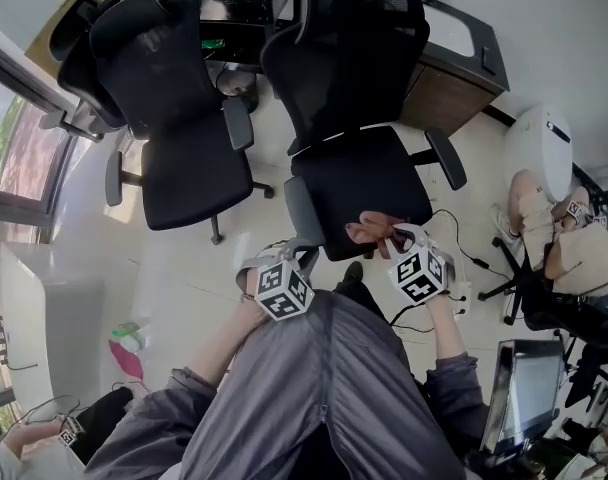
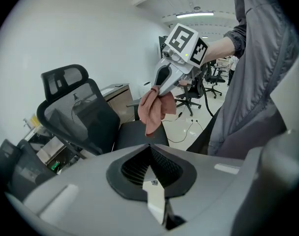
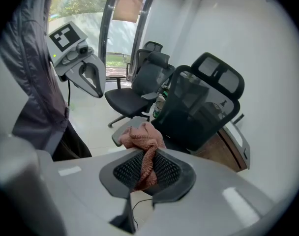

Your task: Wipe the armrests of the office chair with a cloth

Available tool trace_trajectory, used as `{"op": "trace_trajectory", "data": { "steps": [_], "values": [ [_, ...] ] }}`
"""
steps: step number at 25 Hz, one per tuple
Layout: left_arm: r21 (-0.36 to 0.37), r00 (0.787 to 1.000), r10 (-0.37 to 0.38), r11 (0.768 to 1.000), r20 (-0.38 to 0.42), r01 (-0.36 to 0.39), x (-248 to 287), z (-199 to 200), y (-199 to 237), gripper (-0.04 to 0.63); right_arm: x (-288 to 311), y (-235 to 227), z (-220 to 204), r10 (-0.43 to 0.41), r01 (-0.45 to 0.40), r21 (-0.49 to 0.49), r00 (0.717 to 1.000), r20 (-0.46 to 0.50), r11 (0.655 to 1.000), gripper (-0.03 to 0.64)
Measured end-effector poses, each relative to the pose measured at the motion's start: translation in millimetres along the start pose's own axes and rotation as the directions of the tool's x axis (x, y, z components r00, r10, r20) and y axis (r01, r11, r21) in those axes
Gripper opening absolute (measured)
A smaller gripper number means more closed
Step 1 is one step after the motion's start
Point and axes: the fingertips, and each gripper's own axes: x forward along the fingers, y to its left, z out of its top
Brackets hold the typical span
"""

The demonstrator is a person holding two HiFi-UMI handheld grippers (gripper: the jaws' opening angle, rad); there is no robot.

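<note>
cloth: pinkish-brown cloth (image 1: 372, 230), bunched, one end pinched in the right gripper and the rest hanging free from the tips
cloth place: head view puts it over the front edge of the near chair's seat, between the two armrests; left gripper view shows it dangling in the air above the seat (image 2: 139, 136); cannot tell if it touches either armrest
right gripper: right gripper (image 3: 145, 168) pointing steeply down; jaws partly closed and clamped on the cloth, with fabric twisted between the ribbed pads and bulging past the tips
left gripper: left gripper (image 2: 152, 166) beside the right one, near the seat's front corner; jaws together at the tips with nothing between them, touching no cloth
near chair: black mesh office chair (image 1: 356, 68), its back towards the desk and its seat facing the person
armrests: one grey pad (image 1: 302, 211) at the left of the seat, just beside the left gripper's tips; the other (image 1: 446, 158) on the far side, well apart from both grippers
armrest in right gripper view: grey pad (image 3: 121, 131) showing just behind the cloth bunch
second chair: black chair (image 1: 179, 138) to the left, near the window (image 1: 24, 138)
desk: wood-fronted desk (image 1: 454, 88) behind the near chair
floor: pale tiles with a black cable (image 1: 464, 248) by the right gripper
person: grey jacket (image 1: 324, 388) fills the bottom of the head view
</note>
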Motion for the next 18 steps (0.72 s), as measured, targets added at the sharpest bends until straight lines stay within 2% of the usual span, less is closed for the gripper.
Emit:
{"op": "trace_trajectory", "data": {
  "steps": [6, 11, 13, 15, 18],
  "values": [
    [-0.039, 1.0, 0.019, 0.999, -0.023, -0.02, 20, 12, 11, 0.017, 17, -83, -56, -0.042, 0.043, 0.021, 0.998, -0.053, 0.999, 0.049],
    [-0.084, 0.998, 0.026, 0.996, -0.064, -0.031, 50, 40, 14, 0.017, 41, -178, -118, -0.045, 0.049, 0.041, 0.994, -0.099, 0.998, 0.049],
    [-0.108, 0.995, 0.062, 0.992, -0.073, -0.07, 66, 56, 19, 0.017, 52, -219, -136, -0.05, 0.055, 0.055, 0.994, -0.097, 0.997, 0.049],
    [-0.171, 0.99, 0.12, 0.977, -0.071, -0.13, 77, 71, 20, 0.017, 63, -248, -147, -0.039, 0.044, 0.054, 0.995, -0.087, 0.998, 0.049],
    [-0.223, 0.98, 0.188, 0.954, -0.066, -0.198, 90, 96, 23, 0.017, 83, -285, -154, -0.027, 0.027, 0.006, 0.997, -0.075, 1.0, 0.049]
  ]
}}
